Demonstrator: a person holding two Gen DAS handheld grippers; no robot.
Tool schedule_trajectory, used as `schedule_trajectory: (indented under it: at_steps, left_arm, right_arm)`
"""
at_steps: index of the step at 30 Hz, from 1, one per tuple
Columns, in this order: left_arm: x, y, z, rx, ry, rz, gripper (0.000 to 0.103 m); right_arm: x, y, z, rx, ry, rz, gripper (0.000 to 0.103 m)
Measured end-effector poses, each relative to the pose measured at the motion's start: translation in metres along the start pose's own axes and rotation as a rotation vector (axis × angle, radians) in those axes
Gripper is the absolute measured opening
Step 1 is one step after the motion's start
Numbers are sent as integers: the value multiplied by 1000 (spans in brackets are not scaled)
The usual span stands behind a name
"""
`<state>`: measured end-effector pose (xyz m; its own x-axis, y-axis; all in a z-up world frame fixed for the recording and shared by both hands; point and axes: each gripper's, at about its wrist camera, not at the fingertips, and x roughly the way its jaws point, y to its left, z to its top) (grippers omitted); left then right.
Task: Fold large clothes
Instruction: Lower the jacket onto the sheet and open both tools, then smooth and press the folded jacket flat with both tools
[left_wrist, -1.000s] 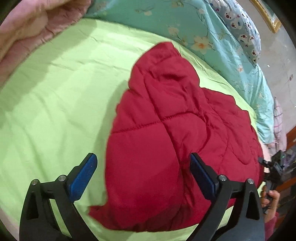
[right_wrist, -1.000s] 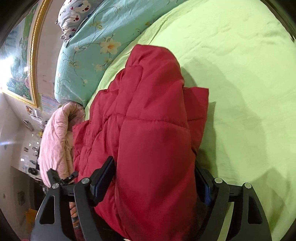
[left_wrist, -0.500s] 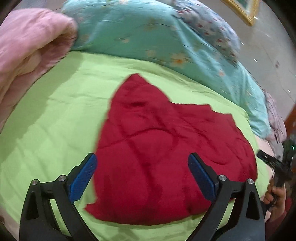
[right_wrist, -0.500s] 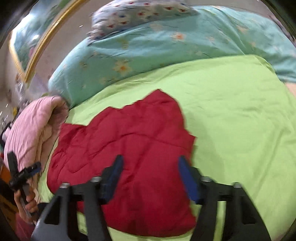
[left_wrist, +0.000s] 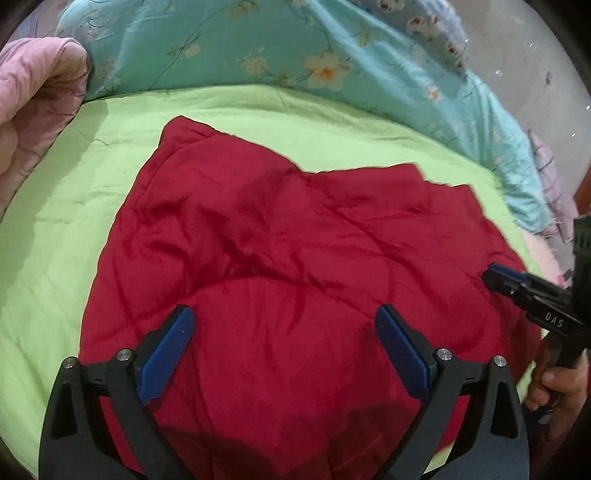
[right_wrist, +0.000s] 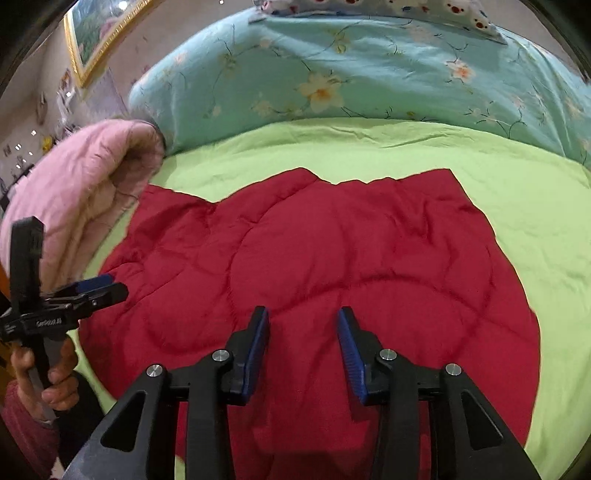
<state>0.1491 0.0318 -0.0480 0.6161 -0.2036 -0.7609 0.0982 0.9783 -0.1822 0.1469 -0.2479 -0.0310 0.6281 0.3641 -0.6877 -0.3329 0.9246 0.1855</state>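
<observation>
A red quilted garment (left_wrist: 295, 240) lies spread flat on the green bed sheet (left_wrist: 66, 192); it also shows in the right wrist view (right_wrist: 314, 251). My left gripper (left_wrist: 284, 321) is open wide and empty, above the garment's near part. My right gripper (right_wrist: 303, 321) is open and empty, above the garment's near middle. The right gripper also shows at the garment's right edge in the left wrist view (left_wrist: 498, 277). The left gripper shows at the garment's left edge in the right wrist view (right_wrist: 107, 288).
A rolled pink quilt (right_wrist: 77, 195) lies at the left of the bed, touching the garment's left corner. A teal floral duvet (right_wrist: 351, 74) and a patterned pillow (right_wrist: 406, 7) lie along the far side. Green sheet (right_wrist: 546, 229) extends to the right.
The red garment was bunched and held up between my right gripper's fingers; now it lies spread flat. Both grippers have pulled back and risen above it, with nothing between their fingers.
</observation>
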Motion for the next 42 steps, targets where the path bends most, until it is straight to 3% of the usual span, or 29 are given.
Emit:
schedule_trajectory:
  at_steps: [6,10,15,18,22,24,28,35,42]
  left_arm:
    - [35,10,28,-24,68,90,99]
    - [61,31,49,-82,108,141,99]
    - [86,63,67,-177,133,140,99]
    - [95,75,71,-202,128,188,99]
    - [102,83,67,-232,142,185,100]
    - [98,81,65,-230,128,205,99]
    - [70,79,60,-246,71,209,99]
    - [-7,62,36,-182,-33,101,99]
    - [-54,22,-11,-101,-55,3,99]
  right_arm:
    - [46,-14,24,27,78,-92,39]
    - [60,-40,38,99,73,-150,41]
    - [70,-84,46,218,70,-188,41]
    - [72,-110,44,313,60,-169,39]
    - [73,-133,37,400,48,-247,41]
    - [71,-140,33,444,46,-222,41]
    - [57,-131,33,415,21,-221,42]
    - [-9,-100,15,345,-81,-139,46]
    - [-47,-50,-22,240,-87,-72,51]
